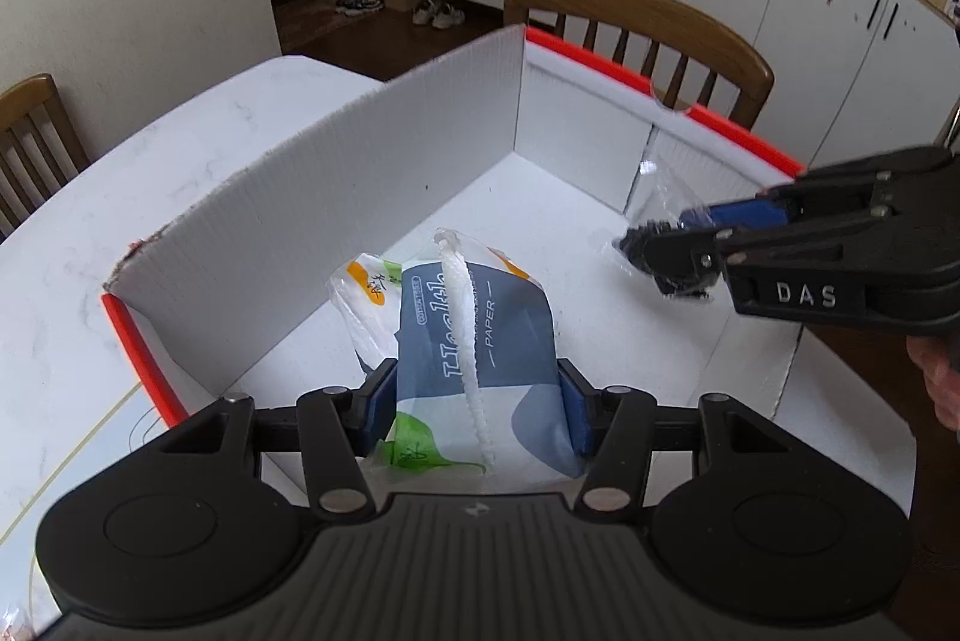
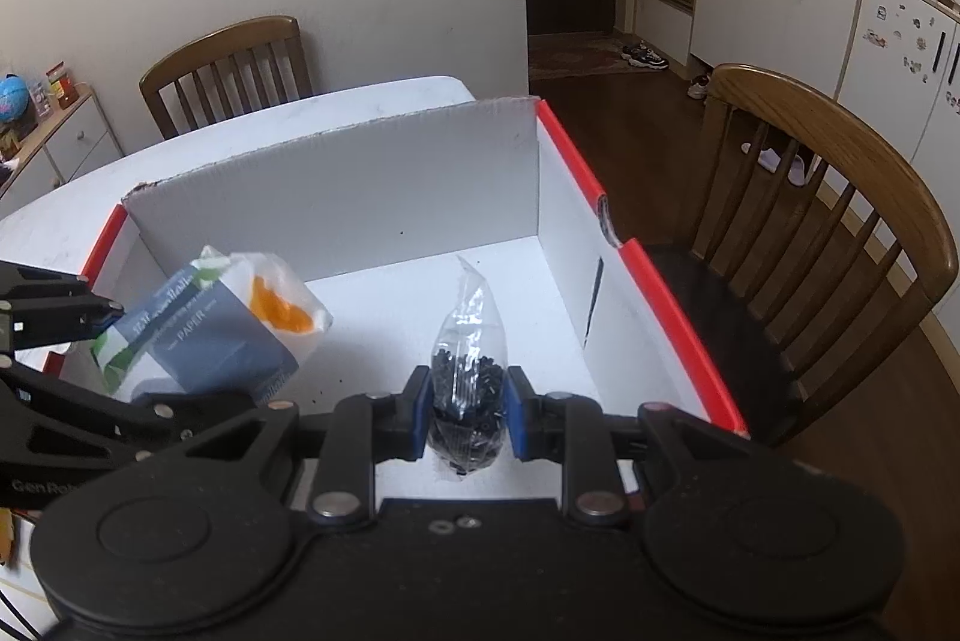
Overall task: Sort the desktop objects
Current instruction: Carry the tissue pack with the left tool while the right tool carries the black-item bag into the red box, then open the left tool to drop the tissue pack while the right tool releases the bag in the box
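An open white corrugated-cardboard box with red rims [image 1: 384, 173] sits on the white marble-look bench [image 1: 120, 173], reaching its far edge by the wooden chair [image 1: 648, 23]. The left tool [image 1: 477, 401] is clamped on a blue-and-white plastic-wrapped tissue pack [image 1: 480, 335], over the box's near left part. The right tool [image 2: 465, 413] is clamped on a small clear plastic bag of black bits [image 2: 468, 377] over its right part.

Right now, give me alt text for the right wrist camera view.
The right tongs grip a clear bag of small black parts over an open white box with red edges. At left, the left tongs hold a tissue pack over the same box.
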A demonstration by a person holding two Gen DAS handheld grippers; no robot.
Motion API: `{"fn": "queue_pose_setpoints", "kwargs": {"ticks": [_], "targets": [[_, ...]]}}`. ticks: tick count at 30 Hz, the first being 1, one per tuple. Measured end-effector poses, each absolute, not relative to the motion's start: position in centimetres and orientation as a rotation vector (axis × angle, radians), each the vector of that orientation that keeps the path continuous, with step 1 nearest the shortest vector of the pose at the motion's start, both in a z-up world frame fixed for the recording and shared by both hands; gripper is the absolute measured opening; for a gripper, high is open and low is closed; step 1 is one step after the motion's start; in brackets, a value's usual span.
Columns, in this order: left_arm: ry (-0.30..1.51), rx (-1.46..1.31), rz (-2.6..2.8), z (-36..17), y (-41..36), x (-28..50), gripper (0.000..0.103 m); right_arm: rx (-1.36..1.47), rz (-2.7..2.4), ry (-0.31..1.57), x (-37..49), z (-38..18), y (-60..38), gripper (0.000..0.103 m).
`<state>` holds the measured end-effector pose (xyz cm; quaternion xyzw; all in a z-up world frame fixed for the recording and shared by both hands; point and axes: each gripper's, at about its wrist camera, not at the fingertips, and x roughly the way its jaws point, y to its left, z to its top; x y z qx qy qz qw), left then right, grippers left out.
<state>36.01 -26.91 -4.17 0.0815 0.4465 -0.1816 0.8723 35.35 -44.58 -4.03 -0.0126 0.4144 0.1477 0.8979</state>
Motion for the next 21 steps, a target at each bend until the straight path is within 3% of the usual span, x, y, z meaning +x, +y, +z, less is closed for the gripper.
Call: {"fn": "queue_pose_setpoints", "kwargs": {"ticks": [21], "targets": [[1.049, 0.173, -0.382, -5.7, -27.4, 38.3, 0.055, -0.048, 0.295, 0.907, 36.9, -5.0, -43.9, 0.026]]}}
